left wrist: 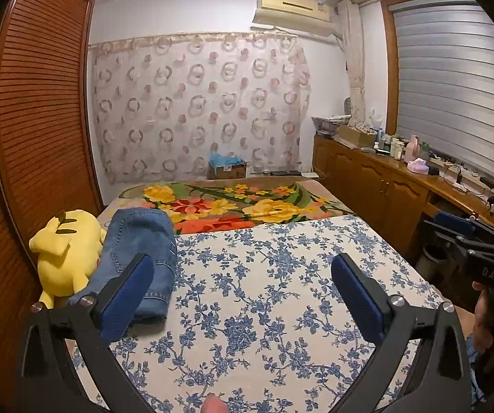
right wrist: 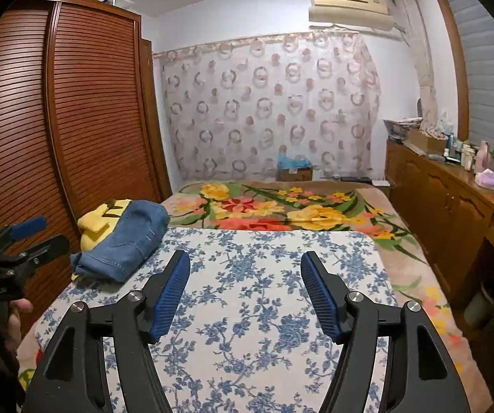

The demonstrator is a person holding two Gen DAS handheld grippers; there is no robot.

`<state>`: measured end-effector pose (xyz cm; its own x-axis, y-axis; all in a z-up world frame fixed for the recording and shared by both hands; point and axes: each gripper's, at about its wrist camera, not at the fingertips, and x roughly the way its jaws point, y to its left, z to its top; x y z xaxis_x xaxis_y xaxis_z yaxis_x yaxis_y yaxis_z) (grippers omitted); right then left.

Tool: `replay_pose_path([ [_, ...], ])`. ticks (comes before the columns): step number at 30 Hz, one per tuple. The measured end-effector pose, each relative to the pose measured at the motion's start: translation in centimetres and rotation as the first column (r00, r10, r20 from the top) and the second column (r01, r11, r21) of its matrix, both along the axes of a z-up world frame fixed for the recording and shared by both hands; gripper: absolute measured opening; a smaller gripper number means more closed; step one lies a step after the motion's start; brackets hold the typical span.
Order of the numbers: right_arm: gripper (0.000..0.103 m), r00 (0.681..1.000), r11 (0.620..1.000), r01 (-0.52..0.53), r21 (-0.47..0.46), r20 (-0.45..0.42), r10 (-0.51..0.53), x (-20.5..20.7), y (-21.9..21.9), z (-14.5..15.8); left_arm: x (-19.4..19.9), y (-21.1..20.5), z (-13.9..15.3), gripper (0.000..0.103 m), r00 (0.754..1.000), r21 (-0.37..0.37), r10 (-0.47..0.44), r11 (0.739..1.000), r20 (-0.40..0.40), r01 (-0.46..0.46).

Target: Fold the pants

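Left wrist view shows us the left gripper (left wrist: 243, 275) with its blue-padded jaws spread wide and nothing between them, held over a white sheet printed with blue flowers (left wrist: 264, 275) that covers the near part of the bed. We see the folded blue jeans (left wrist: 140, 241) lying at the sheet's left edge, partly hidden behind the left finger, and resting against a yellow plush toy (left wrist: 64, 251) that sits next to the slatted wooden wardrobe (left wrist: 37, 120). Beyond the sheet we find a bright floral blanket (left wrist: 233, 203) spread across the far part of the bed, and behind it a sheer curtain with ring patterns (left wrist: 195, 103) under a wall air conditioner (left wrist: 291, 10). At the right edge we catch the right gripper (left wrist: 460, 230), gripped by a hand (left wrist: 484, 316), in front of a wooden sideboard (left wrist: 384, 182) crowded with bottles and boxes. From the right wrist view we see the right gripper (right wrist: 245, 292) with its jaws also apart, though less widely, and empty above the same sheet (right wrist: 247, 309). There the jeans (right wrist: 123, 241) lie well to the left of the fingers, partly on top of the plush toy (right wrist: 99, 220), and the left gripper (right wrist: 37, 234) shows at the left edge, held in a hand (right wrist: 9, 323).
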<state>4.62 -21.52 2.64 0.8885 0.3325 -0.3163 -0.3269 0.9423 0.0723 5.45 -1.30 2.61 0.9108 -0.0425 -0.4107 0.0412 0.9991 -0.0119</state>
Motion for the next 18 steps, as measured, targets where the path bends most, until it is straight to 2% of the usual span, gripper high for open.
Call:
replay_pose_path([
  [5, 0.069, 1.0, 1.0, 0.009, 0.016, -0.006, -0.009, 0.5, -0.1, -0.2, -0.4, -0.3, 0.1, 0.103, 1.0, 0.007, 0.019, 1.0, -0.001, -0.019],
  [18, 0.069, 1.0, 1.0, 0.018, 0.014, 0.001, -0.018, 0.8, -0.4, -0.2, -1.3, -0.6, -0.1, 0.103, 1.0, -0.008, 0.0, 1.0, -0.001, 0.0],
])
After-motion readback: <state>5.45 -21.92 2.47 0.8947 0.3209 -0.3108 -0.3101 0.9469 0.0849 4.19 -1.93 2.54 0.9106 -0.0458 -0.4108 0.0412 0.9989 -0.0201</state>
